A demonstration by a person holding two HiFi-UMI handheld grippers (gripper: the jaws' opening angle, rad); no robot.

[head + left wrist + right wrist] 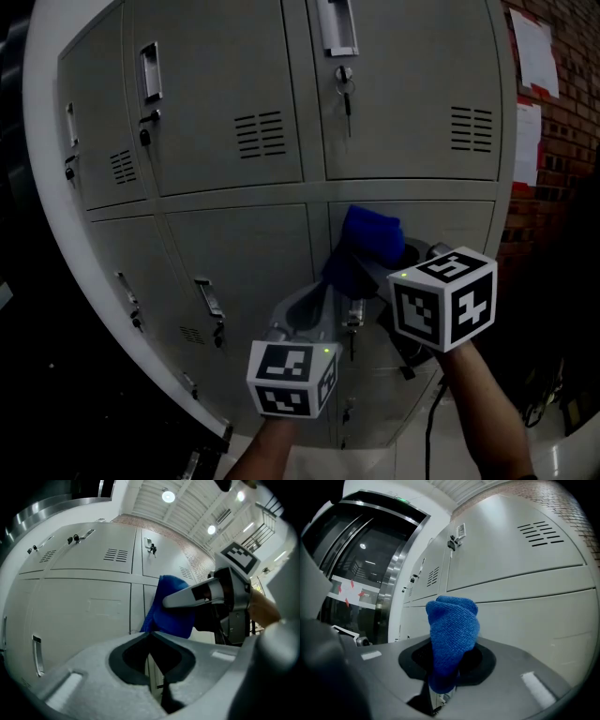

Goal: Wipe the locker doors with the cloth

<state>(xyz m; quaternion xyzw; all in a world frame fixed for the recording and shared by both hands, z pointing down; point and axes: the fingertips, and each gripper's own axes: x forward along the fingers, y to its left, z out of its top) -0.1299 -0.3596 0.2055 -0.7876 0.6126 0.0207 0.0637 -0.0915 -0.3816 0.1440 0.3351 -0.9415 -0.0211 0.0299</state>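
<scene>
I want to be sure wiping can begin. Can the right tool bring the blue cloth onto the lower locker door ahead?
Probably yes. The right tool grips the blue cloth, its free end close to the lower locker door; nothing shows between them.

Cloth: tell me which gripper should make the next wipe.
Right. The right gripper is shut on the blue cloth, close to the locker door; the left gripper is shut and holds nothing.
</scene>
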